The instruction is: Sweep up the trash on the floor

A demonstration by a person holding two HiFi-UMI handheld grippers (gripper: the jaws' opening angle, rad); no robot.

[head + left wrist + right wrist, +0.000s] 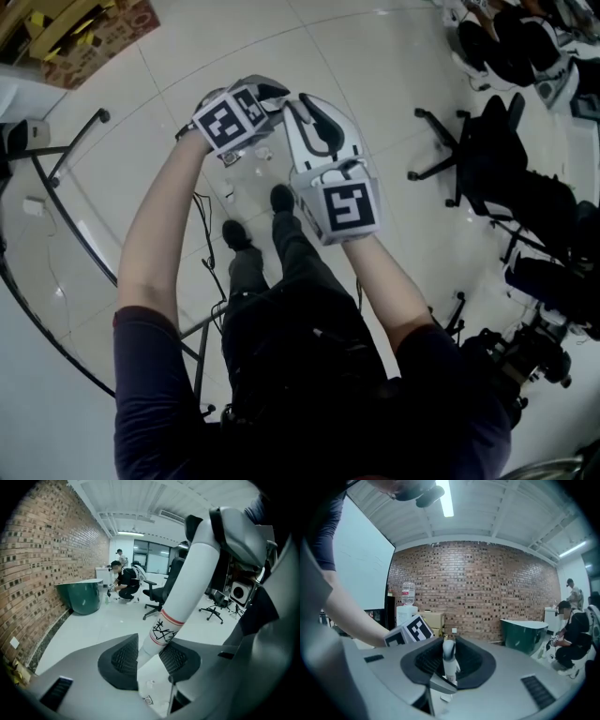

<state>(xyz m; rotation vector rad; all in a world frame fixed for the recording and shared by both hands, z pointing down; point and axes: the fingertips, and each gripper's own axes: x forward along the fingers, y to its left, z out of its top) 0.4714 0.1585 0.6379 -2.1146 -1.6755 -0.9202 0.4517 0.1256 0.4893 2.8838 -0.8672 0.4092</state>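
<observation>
Small scraps of trash (232, 159) lie on the pale floor just ahead of the person's shoes (281, 199); in the left gripper view two scraps (151, 684) show below the jaws. My left gripper (246, 141) points down at them. A white handle (178, 606) with red rings and black marks runs between its pads and up to my right gripper (234, 531). The left jaws stand loosely around it, open. My right gripper (448, 667) is shut on a slim white handle (448, 660) with a grey piece below it. The sweeping end is hidden.
Black office chairs (478, 150) stand to the right, and a cardboard box (89, 37) sits at the top left. A round glass table on a black frame (56, 187) and a cable (202, 234) are at the left. A green tub (84, 597) and a crouching person (123, 583) are by the brick wall.
</observation>
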